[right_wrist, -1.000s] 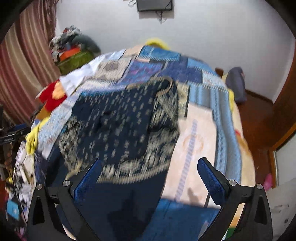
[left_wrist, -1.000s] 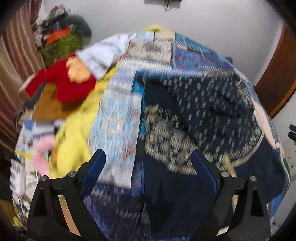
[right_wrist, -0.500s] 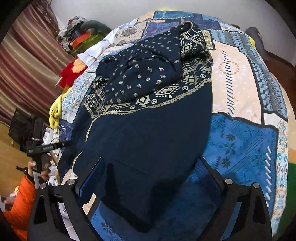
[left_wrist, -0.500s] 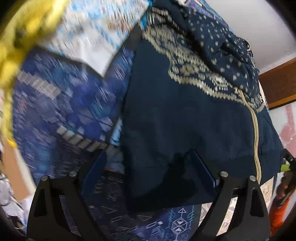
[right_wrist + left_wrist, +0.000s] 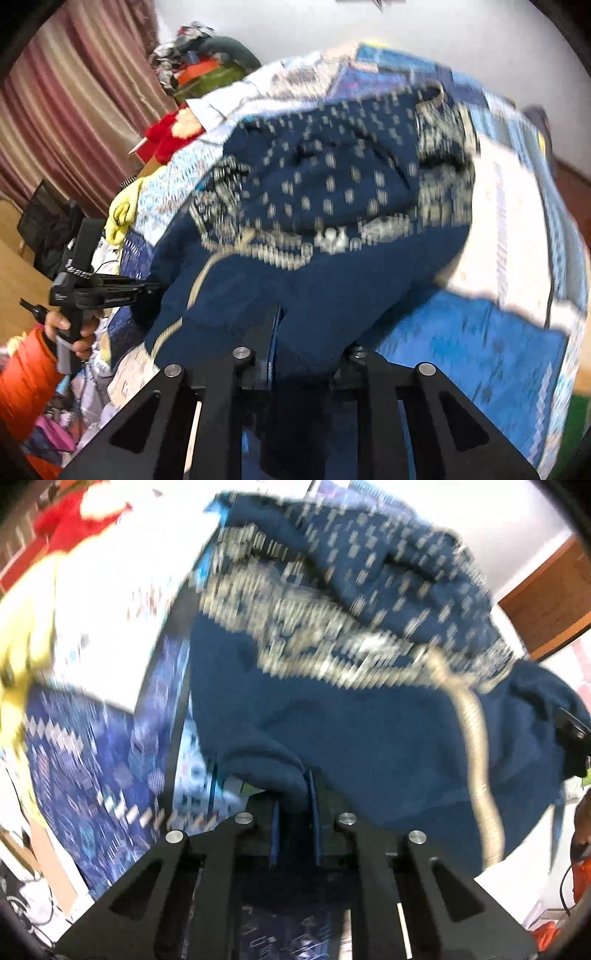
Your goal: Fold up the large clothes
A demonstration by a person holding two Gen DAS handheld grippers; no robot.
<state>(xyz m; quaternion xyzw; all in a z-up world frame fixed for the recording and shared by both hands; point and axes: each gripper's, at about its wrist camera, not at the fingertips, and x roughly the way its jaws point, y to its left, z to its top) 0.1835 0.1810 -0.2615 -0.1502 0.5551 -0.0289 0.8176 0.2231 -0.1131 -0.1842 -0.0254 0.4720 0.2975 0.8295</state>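
Since half a second ago, left gripper [image 5: 293, 794] and right gripper [image 5: 295, 332] closed, pinching near hem of navy gold-patterned knit garment [image 5: 351, 716] atop blue patchwork bedspread [image 5: 480, 343]; shallow bites, hem may slip on lift.

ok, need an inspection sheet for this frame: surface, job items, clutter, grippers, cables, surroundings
Surface: bed under a blue patchwork quilt; both views motion-blurred.
Job's things: large navy garment with pale woven pattern bands, crumpled on the quilt, near hem bunched toward both grippers.
Clutter: red plush toy, yellow cloth, pile of clothes and bags along the bed's left side.
Grippers: left gripper closed on the garment's near edge; right gripper closed on the hem too, one finger hidden by cloth.
Cables: thin dark cable at the left view's right edge.
Surroundings: striped maroon curtain, white wall, wooden door frame.
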